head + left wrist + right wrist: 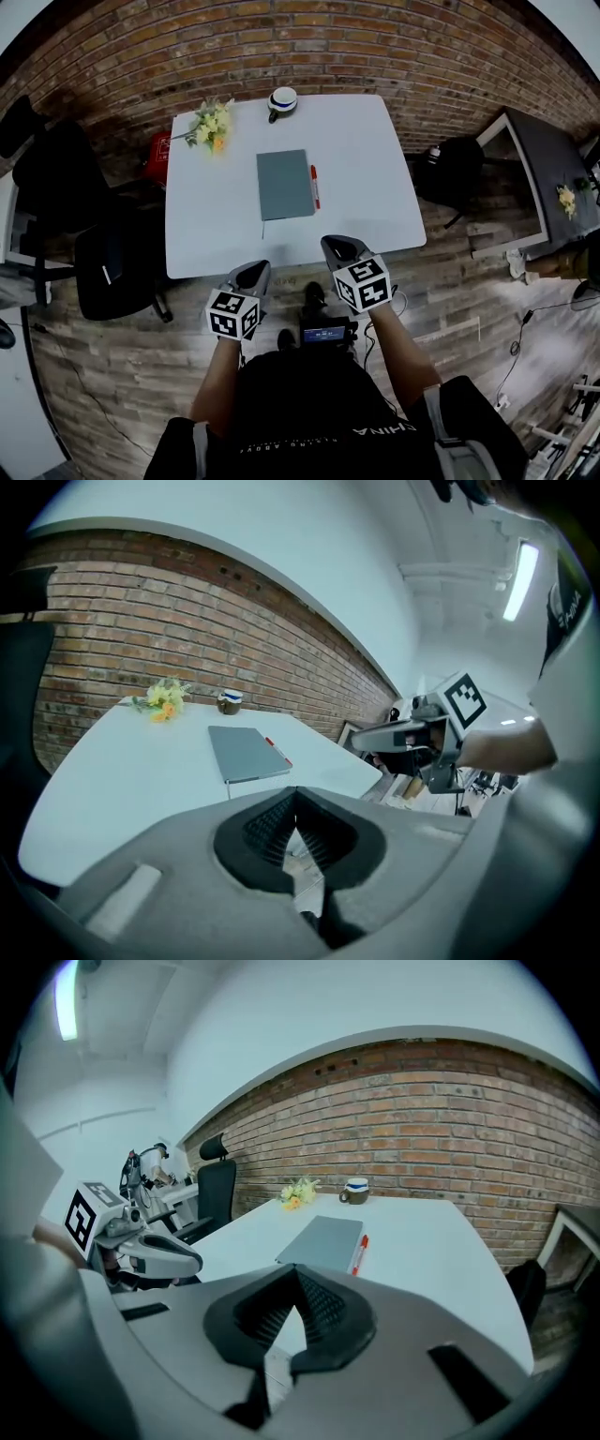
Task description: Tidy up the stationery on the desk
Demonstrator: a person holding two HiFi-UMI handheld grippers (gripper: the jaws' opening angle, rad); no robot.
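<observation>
A grey notebook (285, 185) lies shut in the middle of the white table (206, 234). A red pen (315, 187) lies along its right edge. A thin dark strip (263, 230) sticks out at the notebook's near left corner. Both grippers hover over the floor just short of the table's front edge, well apart from the stationery. My left gripper (255, 272) is shut and empty. My right gripper (337, 246) is also shut on nothing. The notebook (247, 752) and pen (278, 753) show beyond the left jaws. The right gripper view holds the notebook (323, 1241) and pen (357, 1253).
At the table's far edge stand a mug (282, 100) and a bunch of yellow flowers (210, 123). Black office chairs (112, 272) stand to the left, a black chair (450, 169) to the right. A brick wall (309, 47) runs behind. Another desk (553, 169) is at far right.
</observation>
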